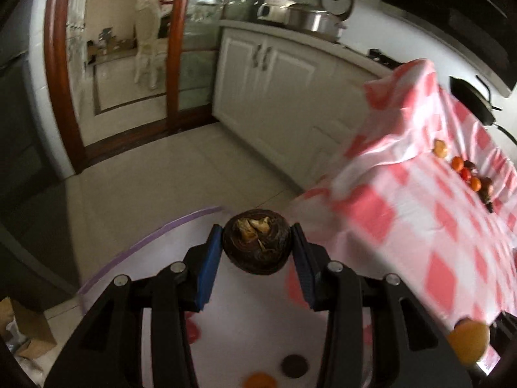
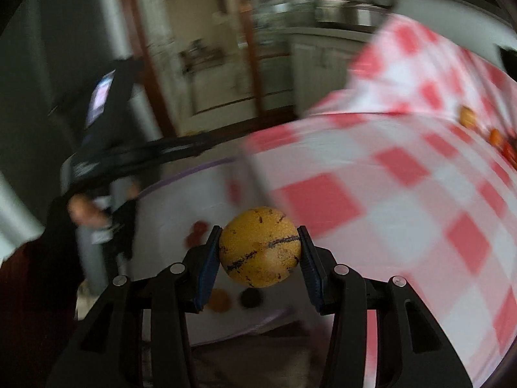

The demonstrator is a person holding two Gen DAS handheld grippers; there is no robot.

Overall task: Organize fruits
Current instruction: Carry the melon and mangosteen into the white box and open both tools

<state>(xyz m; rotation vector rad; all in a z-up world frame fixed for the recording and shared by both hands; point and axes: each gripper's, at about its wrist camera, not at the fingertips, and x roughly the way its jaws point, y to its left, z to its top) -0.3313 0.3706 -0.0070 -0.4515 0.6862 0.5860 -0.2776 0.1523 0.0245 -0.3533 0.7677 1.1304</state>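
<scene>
The left gripper (image 1: 257,247) was closed on a dark brown round fruit (image 1: 257,242), its blue pads (image 1: 210,268) pressed against either side, with a pale dried stem scar facing the camera. Directly beneath the held fruit lay a white tray with a purple rim (image 1: 148,236); on it, nearer the camera than the fingertips, sat a dark round fruit (image 1: 294,366) and, just left of that, an orange fruit (image 1: 260,381), with a red fruit (image 1: 193,329) further to the left. The right gripper (image 2: 260,247) was likewise clamped on a yellow speckled fruit with dark streaks (image 2: 260,247), gripped at both sides. Below it the same tray (image 2: 181,174) showed an orange fruit (image 2: 219,300) and a dark one (image 2: 251,297) close under the fingers, and blurred red fruits (image 2: 195,231) to the left. Further left of this gripper, a hand (image 2: 85,211) held the other black gripper body. To the right of both grippers spread a pink and white checked tablecloth (image 1: 420,200), and far to the right on it ran a row of small orange, red and dark fruits (image 1: 465,169). Beyond the left gripper lay a pale tiled floor, then white cabinets (image 1: 274,64) bearing a metal pot (image 1: 318,21), and a wood-framed glass door (image 1: 176,48).
</scene>
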